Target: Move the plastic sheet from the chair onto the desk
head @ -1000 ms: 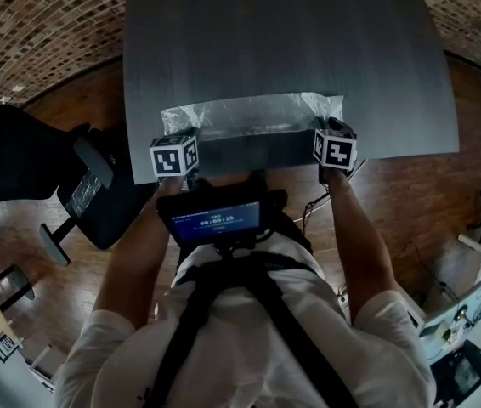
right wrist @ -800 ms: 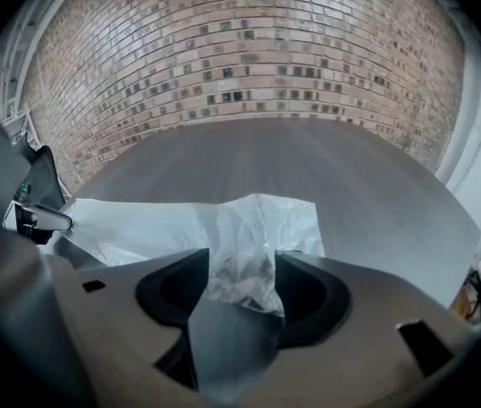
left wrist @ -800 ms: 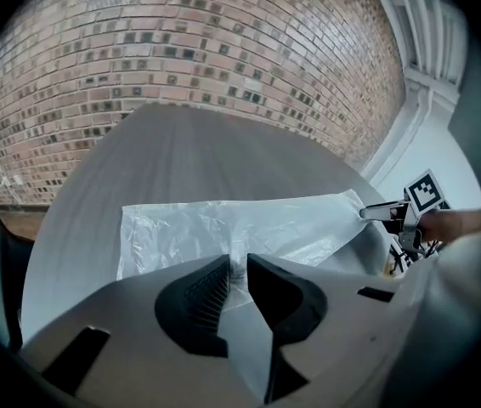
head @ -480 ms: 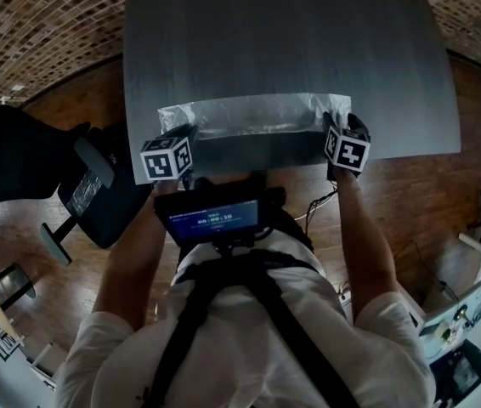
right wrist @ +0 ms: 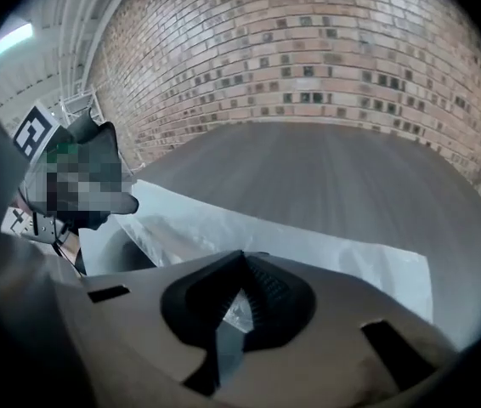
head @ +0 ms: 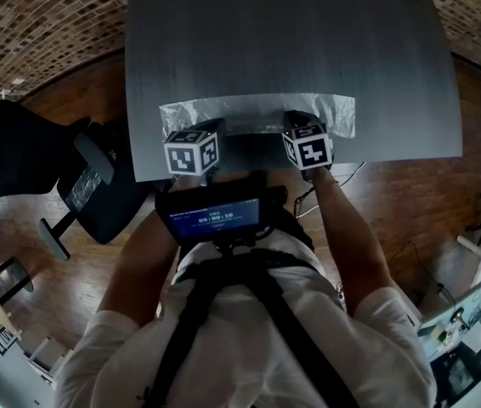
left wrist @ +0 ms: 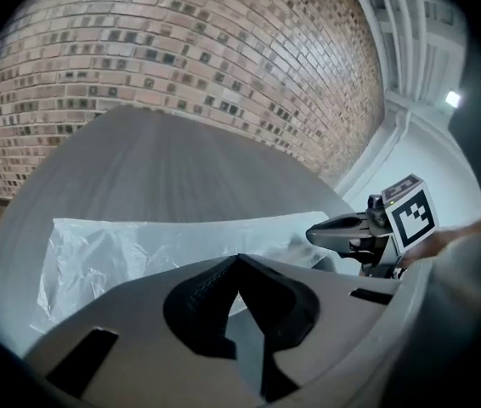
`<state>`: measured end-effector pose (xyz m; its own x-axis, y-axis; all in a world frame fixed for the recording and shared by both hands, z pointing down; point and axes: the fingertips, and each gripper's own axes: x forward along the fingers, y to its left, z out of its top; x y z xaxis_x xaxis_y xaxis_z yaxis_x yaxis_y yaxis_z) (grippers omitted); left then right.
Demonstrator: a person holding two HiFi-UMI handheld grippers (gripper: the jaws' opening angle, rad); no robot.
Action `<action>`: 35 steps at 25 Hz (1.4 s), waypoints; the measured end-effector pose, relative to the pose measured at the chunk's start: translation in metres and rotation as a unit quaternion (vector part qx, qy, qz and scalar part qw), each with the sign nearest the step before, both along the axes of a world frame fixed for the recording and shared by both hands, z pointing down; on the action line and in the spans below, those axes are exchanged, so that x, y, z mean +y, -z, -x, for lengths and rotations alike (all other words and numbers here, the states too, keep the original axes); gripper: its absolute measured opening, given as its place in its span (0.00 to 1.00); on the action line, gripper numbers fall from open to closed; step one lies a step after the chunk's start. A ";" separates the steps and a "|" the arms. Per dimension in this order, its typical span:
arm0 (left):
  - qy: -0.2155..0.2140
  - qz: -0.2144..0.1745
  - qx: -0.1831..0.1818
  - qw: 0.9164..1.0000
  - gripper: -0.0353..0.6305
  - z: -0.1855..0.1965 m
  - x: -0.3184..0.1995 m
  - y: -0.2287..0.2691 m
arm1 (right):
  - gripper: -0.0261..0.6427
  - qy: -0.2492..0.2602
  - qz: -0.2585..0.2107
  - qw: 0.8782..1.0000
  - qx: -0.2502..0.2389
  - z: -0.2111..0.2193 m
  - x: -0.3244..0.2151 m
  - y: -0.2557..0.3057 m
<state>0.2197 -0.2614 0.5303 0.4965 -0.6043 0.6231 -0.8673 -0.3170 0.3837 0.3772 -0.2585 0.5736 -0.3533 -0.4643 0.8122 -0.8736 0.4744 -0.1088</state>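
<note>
The clear plastic sheet (head: pixel 249 109) lies spread across the dark grey desk (head: pixel 291 32) near its front edge. Both grippers sit at the sheet's near edge, close together. My left gripper (head: pixel 213 133) has just closed; its jaws meet at the tip (left wrist: pixel 239 257) with pale film showing in the gap behind them. My right gripper (head: pixel 296 124) has also just closed, and crinkled film shows between its jaws (right wrist: pixel 242 255). The sheet (left wrist: pixel 138 249) stretches left of the left gripper and right of the right one (right wrist: pixel 334 249).
A black office chair (head: pixel 96 189) stands on the wooden floor left of the desk. The desk's front edge (head: pixel 249 170) runs just under the grippers. A brick wall (right wrist: pixel 325 66) rises behind the desk. Cables (head: pixel 347 177) hang at the desk's front right.
Both grippers left the sheet's front corners and moved inward along its near edge, the right one farther. They now sit close together. The sheet's corners lie on the desk.
</note>
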 end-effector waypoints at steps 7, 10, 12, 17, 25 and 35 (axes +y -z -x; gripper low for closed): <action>0.027 0.062 0.015 0.998 0.06 0.032 0.008 -0.031 | 0.04 -0.014 0.033 0.999 -0.018 -0.020 -0.002 -0.015; 0.022 0.061 0.024 0.998 0.06 0.033 0.009 -0.029 | 0.04 -0.041 0.031 0.999 -0.008 -0.051 -0.004 -0.015; 0.018 0.058 0.024 0.998 0.06 0.032 0.009 -0.028 | 0.04 -0.064 0.025 0.998 0.004 -0.079 -0.004 -0.015; 0.021 0.057 0.017 0.998 0.06 0.037 0.009 -0.029 | 0.04 -0.115 0.020 0.993 0.023 -0.132 -0.005 -0.015; 0.081 0.060 -0.022 0.995 0.06 0.093 0.009 -0.031 | 0.04 -0.159 0.011 0.987 0.011 -0.154 -0.012 -0.016; 0.115 0.007 0.000 0.993 0.06 0.108 0.021 0.011 | 0.04 -0.211 -0.038 0.977 0.003 -0.160 -0.010 0.026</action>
